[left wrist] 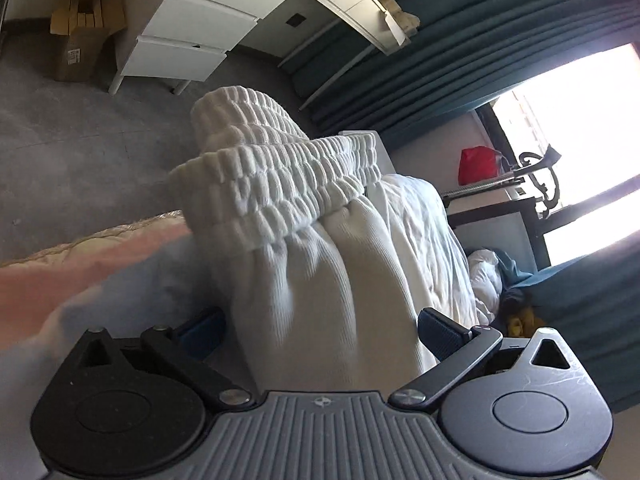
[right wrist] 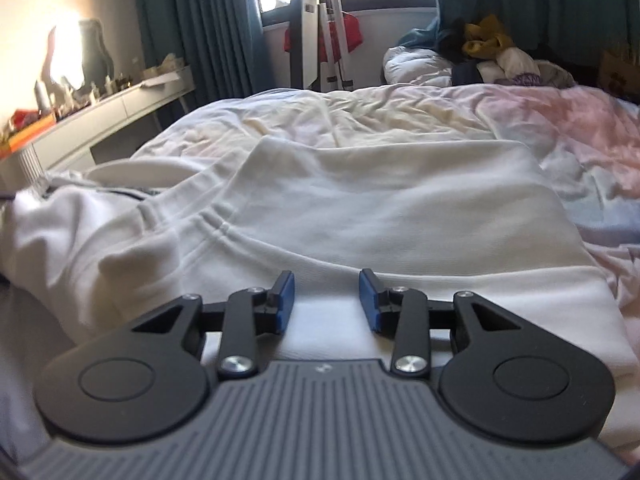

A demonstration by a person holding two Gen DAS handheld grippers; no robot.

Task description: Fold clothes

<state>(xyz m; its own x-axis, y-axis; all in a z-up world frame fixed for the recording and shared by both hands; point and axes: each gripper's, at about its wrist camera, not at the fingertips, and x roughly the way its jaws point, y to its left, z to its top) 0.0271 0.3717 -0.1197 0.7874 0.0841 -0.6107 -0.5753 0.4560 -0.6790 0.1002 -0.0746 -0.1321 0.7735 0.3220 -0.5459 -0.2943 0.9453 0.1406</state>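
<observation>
- The left gripper (left wrist: 320, 332) points up and across the room, its blue-padded fingers (left wrist: 438, 334) spread wide with a thick bunch of white garment (left wrist: 316, 280) between them; whether the pads press the cloth cannot be told, since the left pad is half hidden behind the fabric.
- The garment's elastic waistband (left wrist: 276, 176), ribbed and puckered, stands up in front of the camera, folded over on itself.
- The right gripper (right wrist: 327, 300) lies low over the bed (right wrist: 560, 120), jaws parted and holding nothing, the pads just above flat white cloth (right wrist: 360, 200).
- That cloth is soft knit, spread smooth near the bed's near edge, with a seam curving across it; its left part is rumpled and blurred.
- Far corner: a heap of clothes (right wrist: 492, 52), indistinct.
</observation>
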